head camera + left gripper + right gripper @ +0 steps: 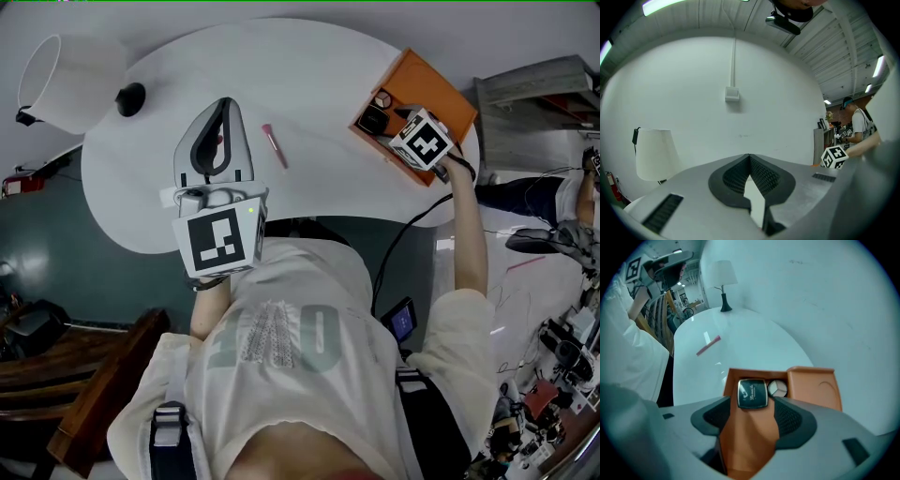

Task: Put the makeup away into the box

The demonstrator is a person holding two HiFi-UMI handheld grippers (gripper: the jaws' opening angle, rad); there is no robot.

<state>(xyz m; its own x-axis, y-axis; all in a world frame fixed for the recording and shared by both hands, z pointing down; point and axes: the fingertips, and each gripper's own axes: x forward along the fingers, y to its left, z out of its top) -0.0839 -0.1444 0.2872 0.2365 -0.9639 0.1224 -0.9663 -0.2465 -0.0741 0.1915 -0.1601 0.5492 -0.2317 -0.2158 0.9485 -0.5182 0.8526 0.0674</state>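
Observation:
The orange box (448, 92) stands at the table's far right edge. Inside it lie a black square compact (753, 393) and a round compact (777, 389), side by side against one wall. My right gripper (750, 427) points down over the box, open, with only the box floor showing between its jaws. A pink makeup tube (274, 145) lies on the white table (319, 75), just right of my left gripper (223, 105). That gripper is held level above the table, its tips together and nothing in them.
A white lamp (70, 80) with a black base (130, 98) stands at the table's far left. A wooden chair (84, 403) is at lower left. A grey shelf (534, 103) stands beyond the box, and another person (860, 126) works in the background.

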